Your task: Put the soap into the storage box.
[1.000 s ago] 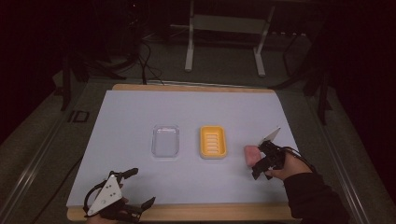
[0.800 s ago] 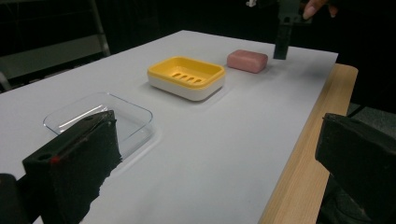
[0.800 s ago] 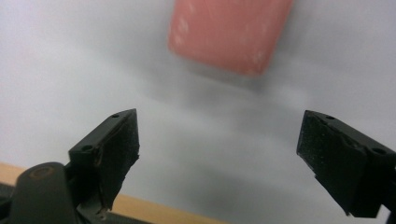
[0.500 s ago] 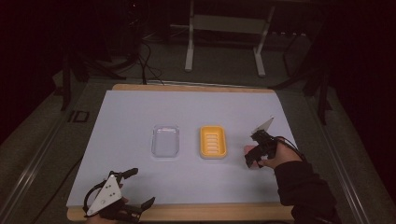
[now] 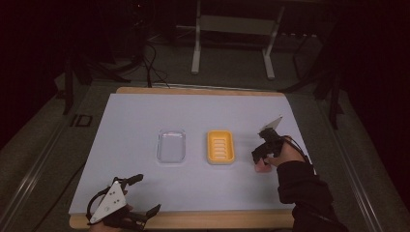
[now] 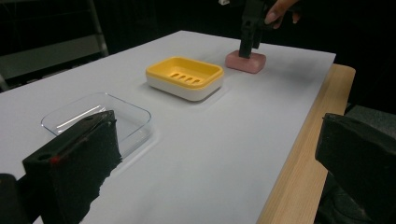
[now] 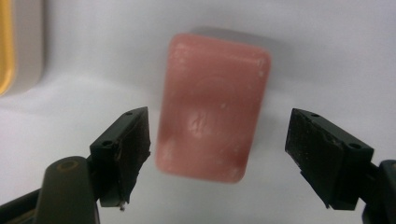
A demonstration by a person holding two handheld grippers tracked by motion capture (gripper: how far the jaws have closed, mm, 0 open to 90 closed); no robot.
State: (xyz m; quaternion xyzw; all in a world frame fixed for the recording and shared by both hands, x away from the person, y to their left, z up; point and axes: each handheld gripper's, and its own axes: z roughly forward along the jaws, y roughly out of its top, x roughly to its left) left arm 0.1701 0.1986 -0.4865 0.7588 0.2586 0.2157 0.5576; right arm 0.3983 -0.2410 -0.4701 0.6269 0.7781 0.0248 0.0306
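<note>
The right gripper (image 7: 217, 154) is hanging directly above the pink soap bar (image 7: 212, 105) with its jaws spread wide, one on each side of the bar and neither one touching it. The soap bar is lying flat on the white table sheet (image 5: 203, 113), just beside the yellow soap dish (image 5: 221, 147) on the dish's right side, while a clear plastic tray (image 5: 171, 145) is sitting on the dish's other side. The left gripper (image 5: 145, 195) is resting at the near wooden edge of the table, well apart from these things, with its jaws also wide and holding nothing.
</note>
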